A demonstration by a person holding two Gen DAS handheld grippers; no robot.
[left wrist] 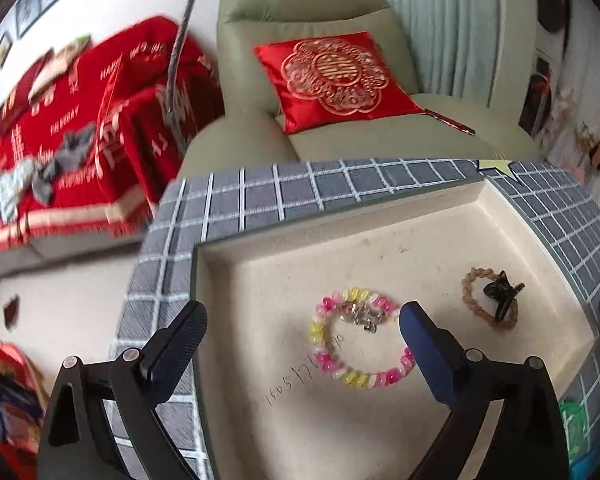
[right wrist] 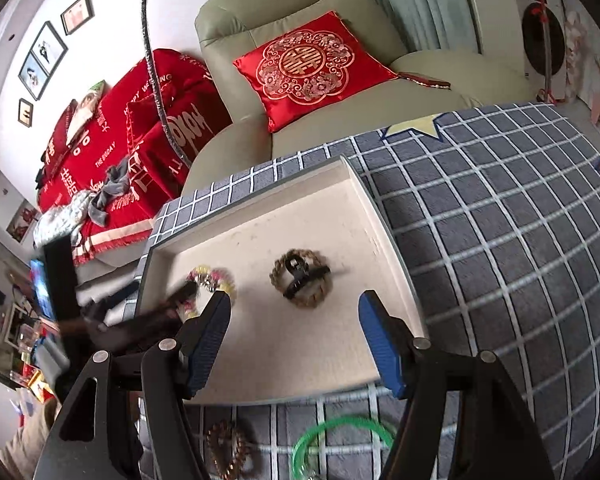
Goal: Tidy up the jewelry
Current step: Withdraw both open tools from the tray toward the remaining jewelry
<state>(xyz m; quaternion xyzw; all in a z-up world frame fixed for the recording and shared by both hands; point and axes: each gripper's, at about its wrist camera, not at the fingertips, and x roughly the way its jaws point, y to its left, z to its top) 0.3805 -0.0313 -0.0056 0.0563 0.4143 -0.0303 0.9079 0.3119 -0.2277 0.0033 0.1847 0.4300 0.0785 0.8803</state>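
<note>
While lying flat in tray (left wrist: 236, 264), pink-yellow bracelet (left wrist: 360, 344) between left gripper (left wrist: 300, 332) jaws, released wide | braided ring and black clip (right wrist: 300, 278) ahead of right gripper (right wrist: 294, 338), spread, empty | risk: snagging bracelet on withdrawal; green bangle (right wrist: 340, 440) underneath, unsorted.

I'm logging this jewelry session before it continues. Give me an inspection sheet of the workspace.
Surface: grey checked cloth under a cream tray.
Job's things: pink-yellow bead bracelet and braided ring with black claw clip in tray; green bangle and brown bead bracelet on cloth.
Clutter: nothing seen.
Grippers: left gripper open above the bead bracelet; right gripper open, empty.
Cables: grey flexible stand.
Surroundings: armchair, red cushion.
</note>
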